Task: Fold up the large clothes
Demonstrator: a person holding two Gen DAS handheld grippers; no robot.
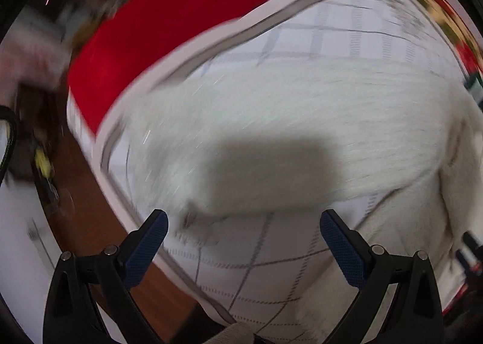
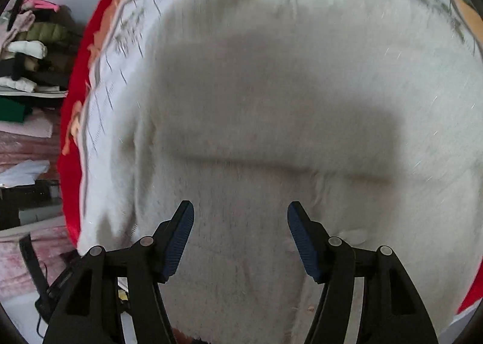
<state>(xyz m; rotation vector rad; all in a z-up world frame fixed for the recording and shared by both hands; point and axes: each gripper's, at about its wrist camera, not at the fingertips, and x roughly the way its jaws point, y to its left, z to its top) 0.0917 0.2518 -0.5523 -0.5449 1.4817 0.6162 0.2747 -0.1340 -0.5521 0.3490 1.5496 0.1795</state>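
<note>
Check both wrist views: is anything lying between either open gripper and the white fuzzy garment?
Nothing visible is. The right gripper hangs open directly over the white fuzzy garment, with only its own shadow on the pile. The left gripper is open above the garment's edge and the checked sheet. Both views are motion-blurred.

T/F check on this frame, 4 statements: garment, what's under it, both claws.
1. The fluffy garment is white. True.
2. The right claw is clamped on the garment. False: its jaws stand open above the fabric, nothing between them.
3. The garment lies on a checked white sheet over a red blanket. True.
4. The left claw is shut. False: its jaws are wide apart and hold nothing.
</note>
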